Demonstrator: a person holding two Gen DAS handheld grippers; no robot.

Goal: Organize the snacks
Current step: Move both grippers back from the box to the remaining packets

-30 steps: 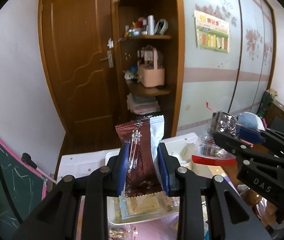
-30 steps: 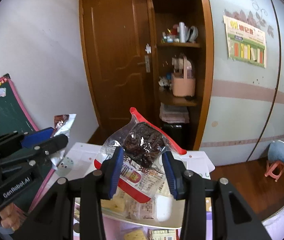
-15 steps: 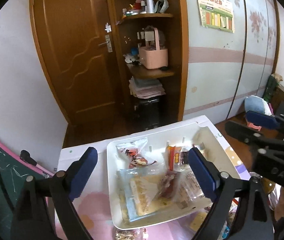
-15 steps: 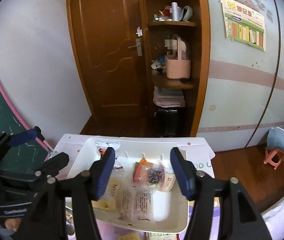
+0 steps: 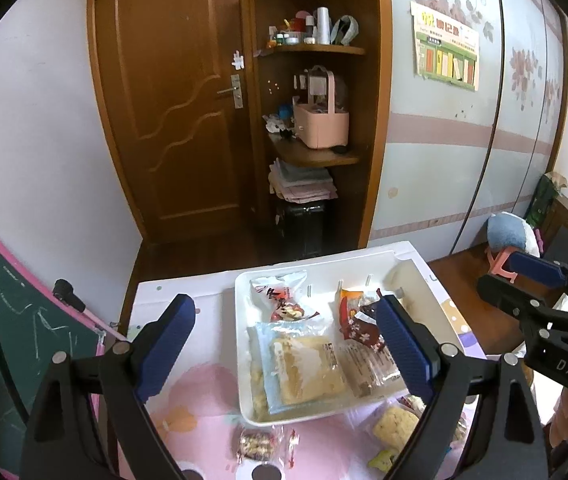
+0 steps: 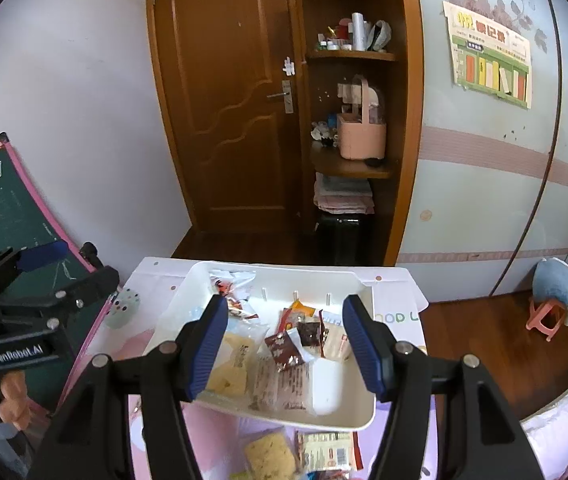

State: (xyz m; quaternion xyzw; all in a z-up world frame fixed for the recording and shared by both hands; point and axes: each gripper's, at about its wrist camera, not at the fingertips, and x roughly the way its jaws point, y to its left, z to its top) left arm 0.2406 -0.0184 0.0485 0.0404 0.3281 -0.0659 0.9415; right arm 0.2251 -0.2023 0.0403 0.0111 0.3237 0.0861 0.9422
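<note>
Left gripper (image 5: 284, 344) spread wide, empty, above the white tray (image 5: 244, 408). Right gripper (image 6: 286, 342) likewise spread and empty over the same tray (image 6: 358, 424). Snack packets (image 5: 304, 368) lie in the tray below both, clear of the fingers. A few packets (image 5: 256, 444) lie on the table (image 5: 188, 392) near the tray's front edge.

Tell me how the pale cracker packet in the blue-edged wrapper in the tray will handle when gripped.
The cracker packet looks flat and thin, so probably light. Its clear glossy film likely slips between the pads. The pale slab inside seems brittle, so a hard pinch may crack it. It lies flat in the white tray, so an edge grip seems easiest.
</note>
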